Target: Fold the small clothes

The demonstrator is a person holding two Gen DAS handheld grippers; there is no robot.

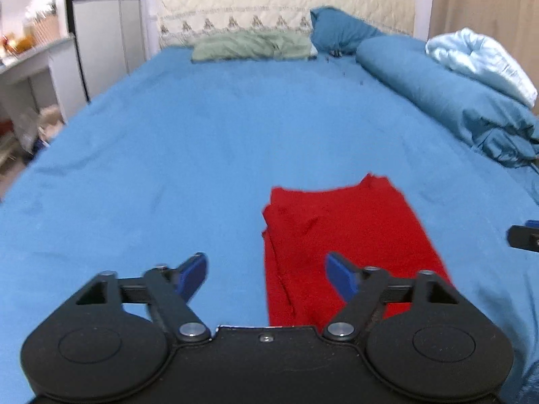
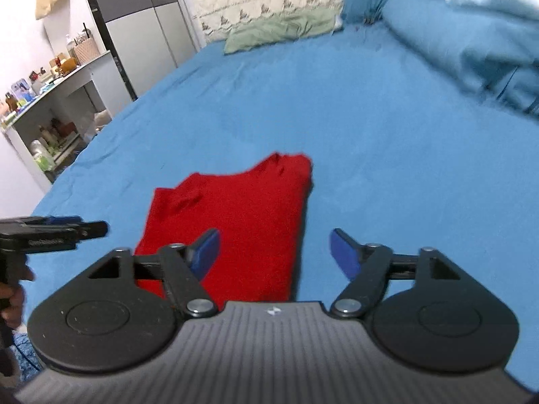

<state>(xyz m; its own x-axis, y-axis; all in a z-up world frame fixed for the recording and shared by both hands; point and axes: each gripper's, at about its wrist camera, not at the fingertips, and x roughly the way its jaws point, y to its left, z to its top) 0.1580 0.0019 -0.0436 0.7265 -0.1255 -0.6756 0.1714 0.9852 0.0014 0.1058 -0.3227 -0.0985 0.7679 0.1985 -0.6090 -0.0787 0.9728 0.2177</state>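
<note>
While both our left gripper (image 1: 266,277) and right gripper (image 2: 274,254) hover with jaws spread and empty, the red garment (image 1: 340,235) lies partly folded on the blue bedsheet (image 1: 168,155). We judge it light and limp (likely to sag), so pinching its near corners seems best.

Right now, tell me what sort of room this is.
A bedroom, most likely: a wide blue-sheeted bed, a cream quilted headboard with pillows beneath, and a grey-and-white wardrobe.
</note>
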